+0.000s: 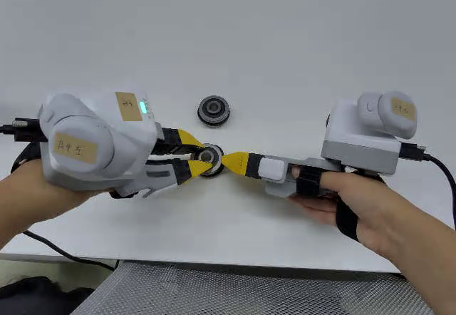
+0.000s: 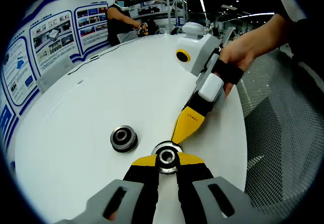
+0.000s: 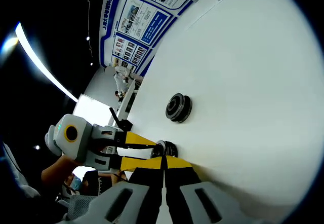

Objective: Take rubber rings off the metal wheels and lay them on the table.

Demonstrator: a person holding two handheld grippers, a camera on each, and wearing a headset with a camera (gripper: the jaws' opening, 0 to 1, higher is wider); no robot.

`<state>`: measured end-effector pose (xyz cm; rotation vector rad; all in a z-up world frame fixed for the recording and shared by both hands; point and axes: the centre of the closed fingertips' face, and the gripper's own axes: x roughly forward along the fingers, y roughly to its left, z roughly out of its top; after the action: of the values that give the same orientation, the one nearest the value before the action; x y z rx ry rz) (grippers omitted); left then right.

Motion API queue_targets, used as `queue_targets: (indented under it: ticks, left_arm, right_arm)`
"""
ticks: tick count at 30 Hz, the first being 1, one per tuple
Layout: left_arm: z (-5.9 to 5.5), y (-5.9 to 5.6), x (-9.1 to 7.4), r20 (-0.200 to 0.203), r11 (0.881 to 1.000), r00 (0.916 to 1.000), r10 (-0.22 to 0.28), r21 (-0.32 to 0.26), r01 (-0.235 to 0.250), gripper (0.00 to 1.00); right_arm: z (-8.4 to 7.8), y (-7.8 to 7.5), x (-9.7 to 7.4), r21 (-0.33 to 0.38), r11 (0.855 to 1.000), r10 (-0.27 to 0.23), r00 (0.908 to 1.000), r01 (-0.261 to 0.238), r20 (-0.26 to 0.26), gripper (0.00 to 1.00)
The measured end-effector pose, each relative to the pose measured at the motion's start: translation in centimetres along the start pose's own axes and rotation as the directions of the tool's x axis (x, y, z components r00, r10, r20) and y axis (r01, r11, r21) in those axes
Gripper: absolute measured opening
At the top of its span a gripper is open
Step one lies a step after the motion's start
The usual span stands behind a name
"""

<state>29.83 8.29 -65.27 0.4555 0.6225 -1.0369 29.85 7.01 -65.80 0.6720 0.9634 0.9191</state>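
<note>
Here left gripper (image 1: 198, 156) clamps a metal wheel (image 1: 210, 159); right gripper (image 1: 231, 161), jaws together, touches it; second wheel (image 1: 214, 110) at twelve o'clock

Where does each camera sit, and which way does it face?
Head view: on the person's head, looking forward and down at the table; shows left hand, right hand, left gripper, right gripper.
Left gripper view: on the left gripper, along its jaws, which clamp the held wheel, toward the right gripper.
Right gripper view: on the right gripper, along its shut jaws, toward the left gripper.
All three share the held wheel and the loose wheel.
</note>
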Motion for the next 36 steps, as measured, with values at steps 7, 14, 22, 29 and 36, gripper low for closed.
queue_targets:
  ticks: [7, 14, 22, 29, 36]
  left_arm:
    - [-0.1, 0.1, 0.0, -0.001, 1.000, 1.0000, 0.001, -0.001, -0.001, 0.12]
    - [-0.1, 0.1, 0.1, -0.001, 1.000, 1.0000, 0.001, 0.002, -0.001, 0.12]
    - [0.0, 0.0, 0.0, -0.005, 1.000, 1.0000, -0.002, 0.002, 0.002, 0.12]
    - [0.0, 0.0, 0.0, -0.004, 1.000, 1.0000, 0.000, 0.000, 0.000, 0.12]
    - [0.0, 0.0, -0.1, 0.000, 1.000, 1.0000, 0.000, -0.001, 0.000, 0.12]
  right_arm:
    - [0.1, 0.0, 0.0, -0.044, 0.999, -0.032, 0.9995, 0.033, 0.006, 0.00]
    - [0.2, 0.0, 0.0, -0.081, 0.996, -0.046, 0.9989, 0.046, -0.002, 0.00]
    - [0.2, 0.3, 0.2, -0.111, 0.993, -0.046, 0.9987, 0.043, -0.022, 0.00]
    - [0.2, 0.5, 0.4, -0.139, 0.989, -0.048, 0.9981, 0.042, -0.038, 0.00]
    - [0.1, 1.1, 1.0, -0.146, 0.989, -0.036, 0.9977, 0.028, -0.057, 0.00]
